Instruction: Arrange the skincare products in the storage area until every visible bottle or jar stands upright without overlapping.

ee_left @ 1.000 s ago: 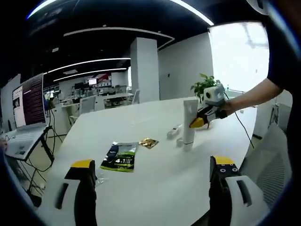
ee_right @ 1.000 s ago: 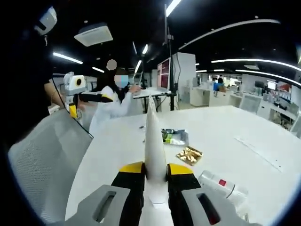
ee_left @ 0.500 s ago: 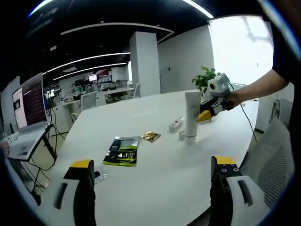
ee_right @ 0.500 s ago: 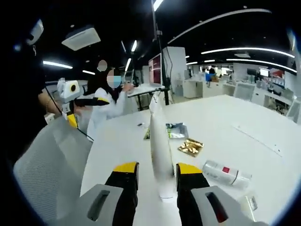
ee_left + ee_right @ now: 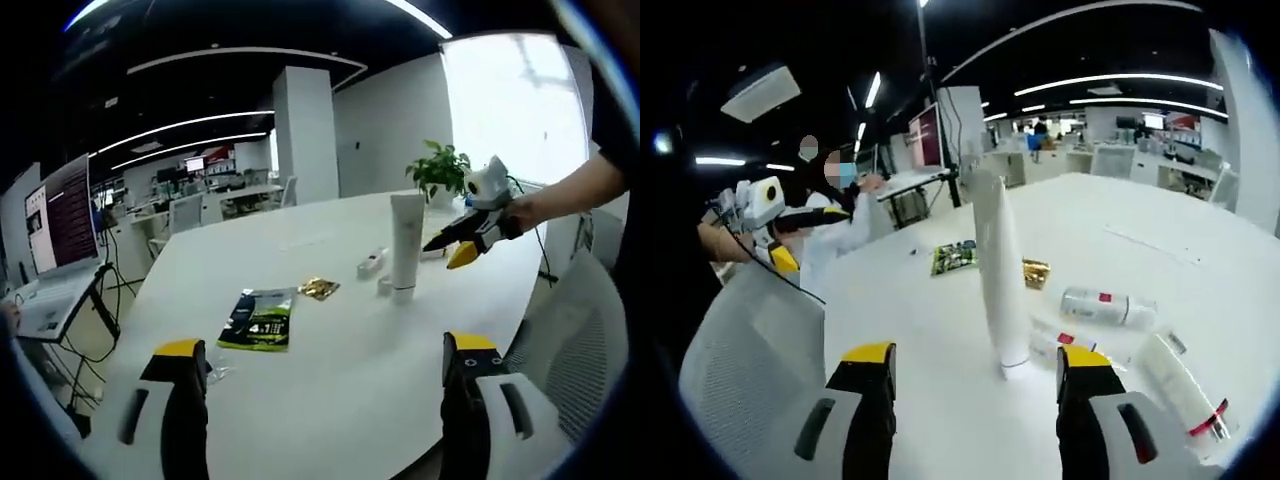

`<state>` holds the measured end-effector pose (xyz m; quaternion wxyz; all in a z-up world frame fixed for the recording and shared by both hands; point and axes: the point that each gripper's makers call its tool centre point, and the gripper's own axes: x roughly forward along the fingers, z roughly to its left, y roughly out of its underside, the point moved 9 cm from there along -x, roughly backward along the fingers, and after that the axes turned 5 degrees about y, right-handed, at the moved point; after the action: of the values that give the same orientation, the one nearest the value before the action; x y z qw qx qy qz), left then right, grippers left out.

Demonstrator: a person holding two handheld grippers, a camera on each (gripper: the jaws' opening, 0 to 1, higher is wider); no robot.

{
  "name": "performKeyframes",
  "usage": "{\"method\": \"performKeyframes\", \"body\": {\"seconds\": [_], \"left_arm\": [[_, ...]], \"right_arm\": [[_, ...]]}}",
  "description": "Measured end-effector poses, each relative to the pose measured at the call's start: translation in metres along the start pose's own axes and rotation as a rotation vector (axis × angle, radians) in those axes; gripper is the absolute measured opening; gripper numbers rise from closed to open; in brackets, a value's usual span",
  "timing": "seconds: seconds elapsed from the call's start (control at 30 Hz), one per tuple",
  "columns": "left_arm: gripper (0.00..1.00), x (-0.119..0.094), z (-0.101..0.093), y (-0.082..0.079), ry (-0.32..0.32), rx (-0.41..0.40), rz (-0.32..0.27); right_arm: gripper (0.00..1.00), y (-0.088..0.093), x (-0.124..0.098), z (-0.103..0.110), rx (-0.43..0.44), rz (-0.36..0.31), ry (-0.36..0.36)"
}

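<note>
White tube (image 5: 1002, 270) stands unlabelled; green sachet (image 5: 257, 320) reads "4.1".

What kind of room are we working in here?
Likely an open-plan office: a large white meeting table, rows of desks with monitors behind, a mesh office chair, and long ceiling strip lights.
</note>
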<state>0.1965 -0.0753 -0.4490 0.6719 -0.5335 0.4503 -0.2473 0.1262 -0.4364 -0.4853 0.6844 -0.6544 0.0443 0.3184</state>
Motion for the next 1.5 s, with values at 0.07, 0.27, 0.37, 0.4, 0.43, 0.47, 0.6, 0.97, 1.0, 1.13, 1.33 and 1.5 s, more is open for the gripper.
{"method": "performKeyframes", "body": {"seconds": [0.07,0.27,0.37,0.4,0.43,0.47,0.6,0.97,1.0,1.13,1.33,1.5], "left_arm": [[0.92,0.0,0.001,0.0,-0.002,0.004,0.004],[0.93,0.0,0.001,0.002,0.006,0.02,0.022],[0.93,0.0,0.003,0.003,0.013,0.013,0.027],[0.93,0.0,0.001,0.002,0.018,0.018,0.027],[0.92,0.0,0.0,0.002,0.023,0.029,0.028],[0.92,0.001,-0.001,0.003,0.027,0.044,0.031],[0.91,0.002,-0.006,0.002,0.039,0.072,0.041],[0.9,0.001,-0.004,0.004,0.043,0.065,0.038],[0.89,0.001,-0.003,0.004,0.043,0.064,0.035],[0.89,0.001,-0.002,0.005,0.041,0.064,0.035],[0.88,0.0,-0.001,0.006,0.03,0.069,0.038],[0.88,-0.001,0.0,0.006,0.019,0.07,0.04]], "right_arm": [[0.63,0.003,-0.006,0.009,0.013,-0.02,0.011],[0.71,0.011,-0.023,0.029,0.04,-0.051,0.087],[0.75,0.013,-0.029,0.041,0.037,-0.05,0.115],[0.76,0.014,-0.03,0.045,0.036,-0.05,0.12],[0.77,0.015,-0.032,0.05,0.047,-0.054,0.121],[0.78,0.016,-0.032,0.052,0.053,-0.055,0.115],[0.78,0.02,-0.036,0.059,0.057,-0.049,0.142],[0.81,0.019,-0.052,0.071,0.183,-0.141,0.194],[0.82,0.019,-0.055,0.072,0.173,-0.14,0.205],[0.86,0.015,-0.056,0.072,0.141,-0.138,0.236],[0.92,0.022,-0.053,0.073,0.181,-0.131,0.2],[0.99,0.022,-0.054,0.072,0.199,-0.136,0.209]]}}
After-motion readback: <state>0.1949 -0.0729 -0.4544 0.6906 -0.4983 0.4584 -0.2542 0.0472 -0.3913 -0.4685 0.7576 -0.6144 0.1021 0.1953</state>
